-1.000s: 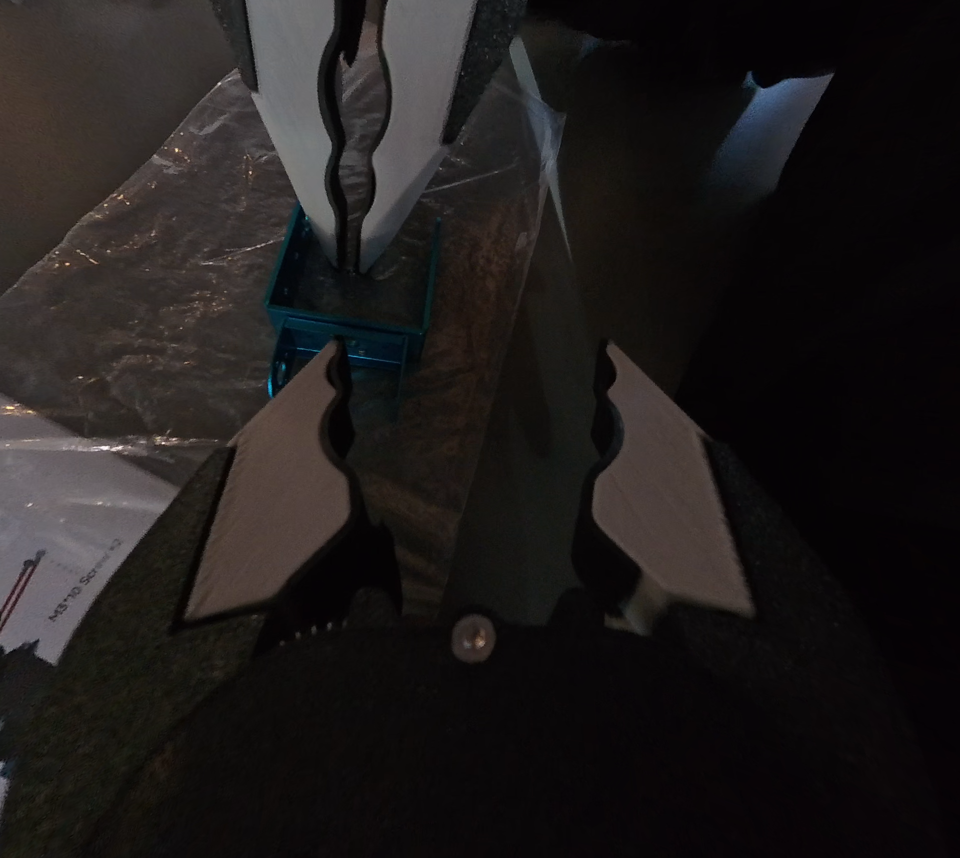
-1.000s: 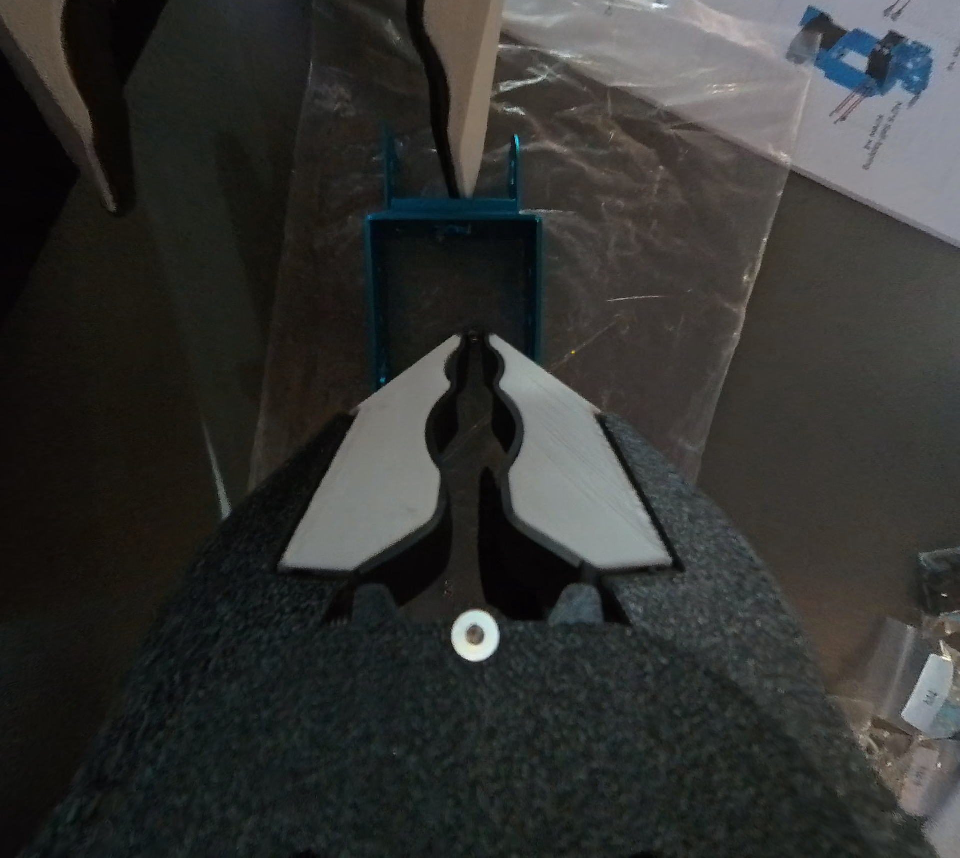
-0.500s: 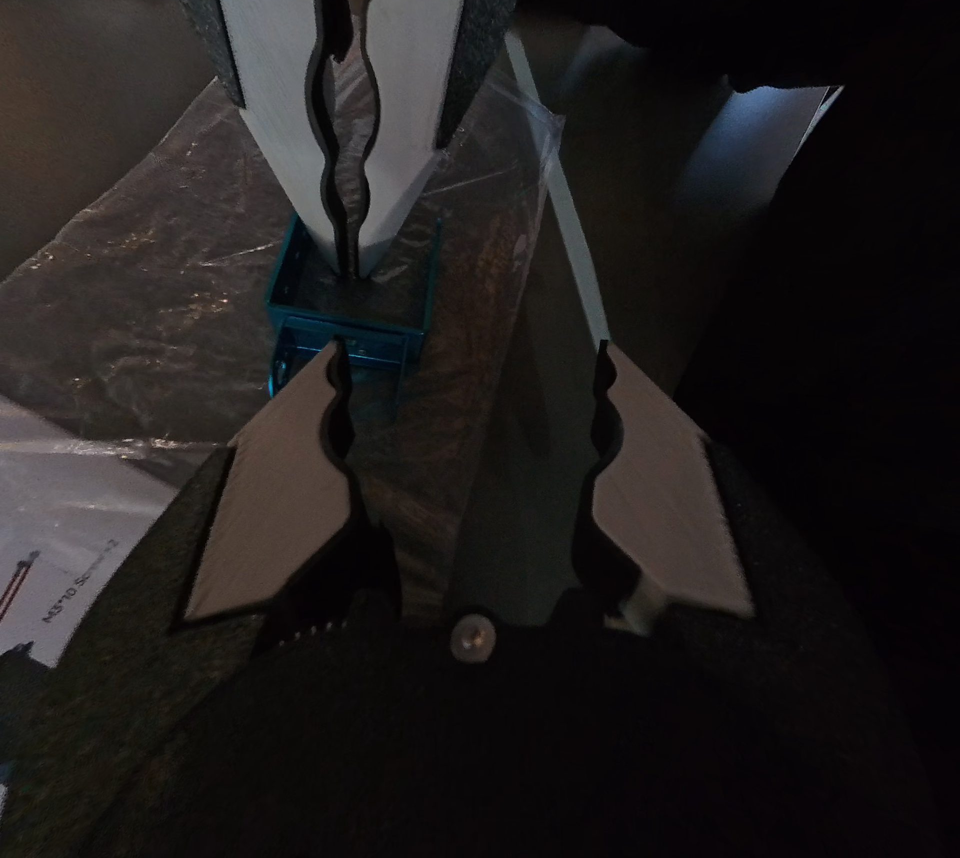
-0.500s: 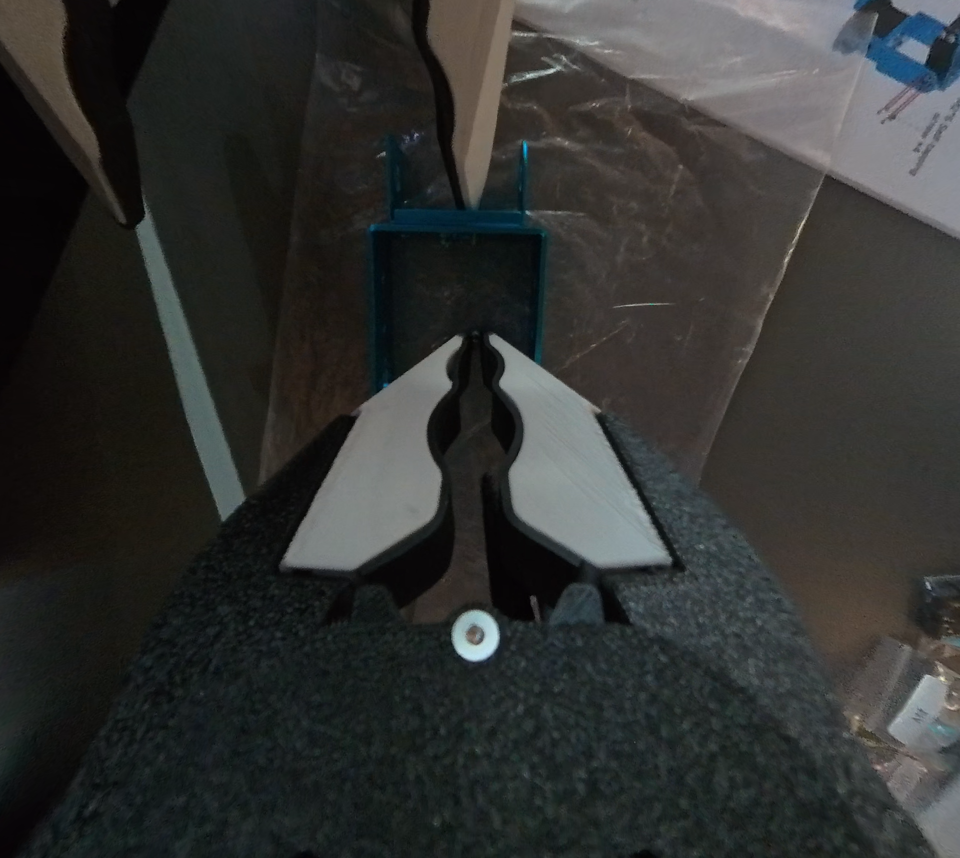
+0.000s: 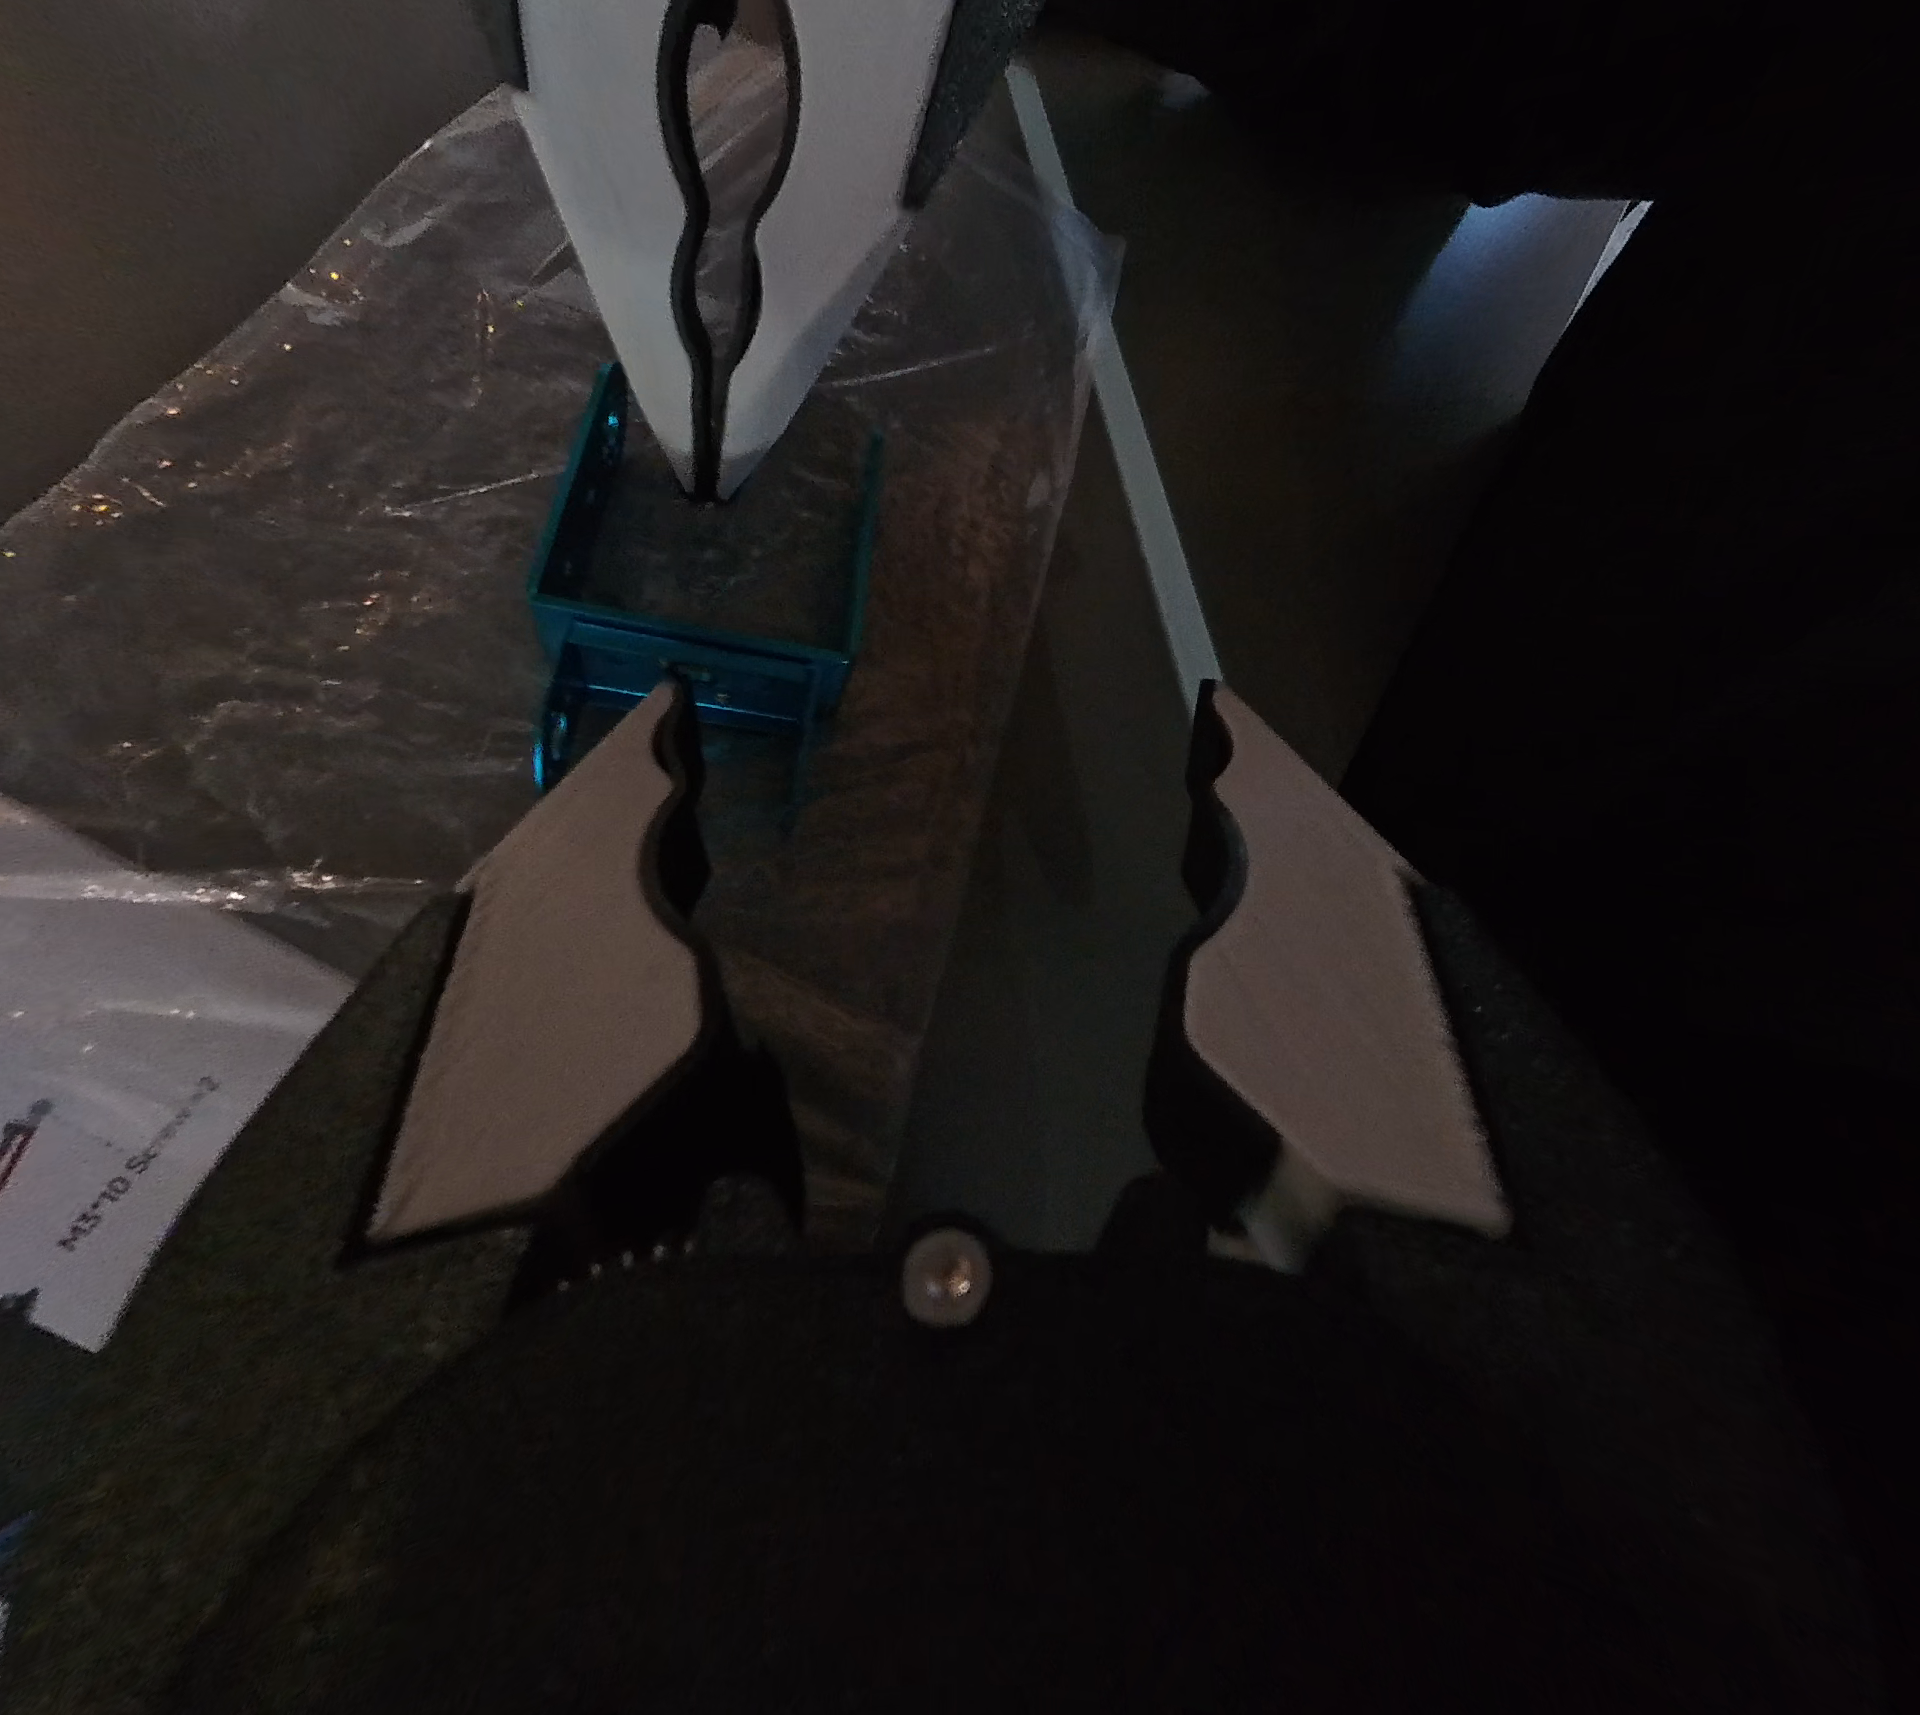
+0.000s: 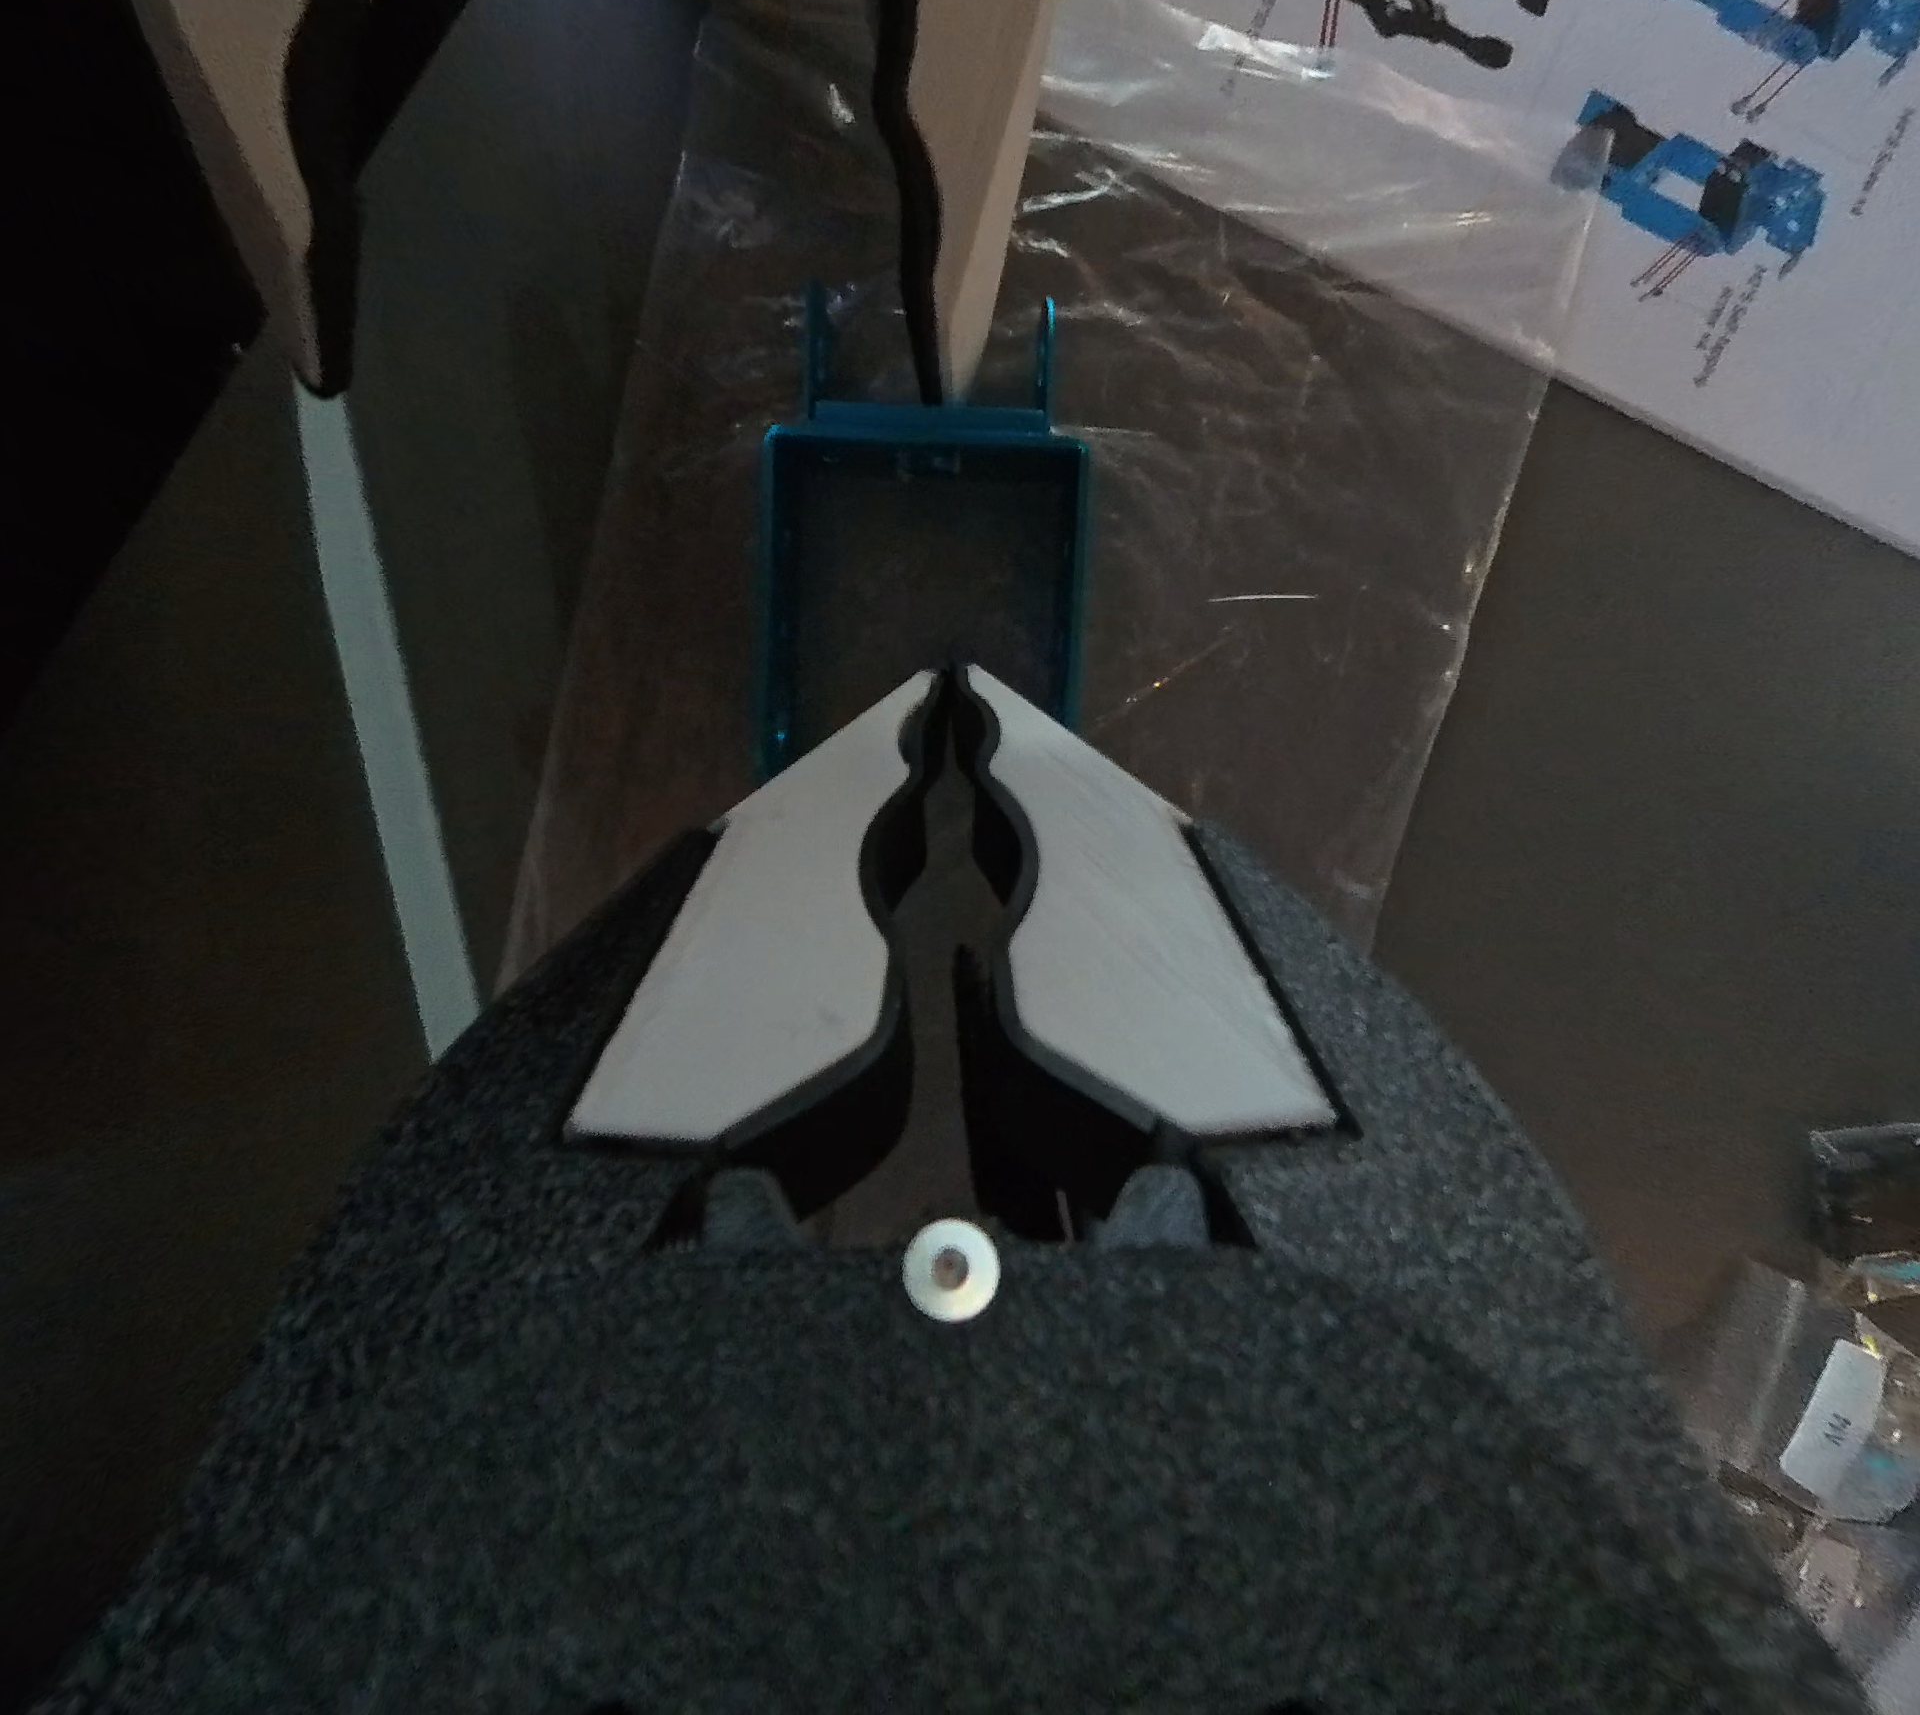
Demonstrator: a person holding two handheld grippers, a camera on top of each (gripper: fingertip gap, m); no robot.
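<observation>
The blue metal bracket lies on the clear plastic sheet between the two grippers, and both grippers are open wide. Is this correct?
Not fully. Only the left gripper is open wide. The right gripper has its fingertips nearly together at the end of the blue metal bracket; the right wrist view shows this. The bracket does lie on the clear plastic sheet between the two grippers.

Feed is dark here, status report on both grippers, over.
Left gripper open, one finger tip at blue metal bracket. Right gripper shut, tips over bracket's open end. Bracket on clear plastic sheet. Grip contact unclear.
</observation>
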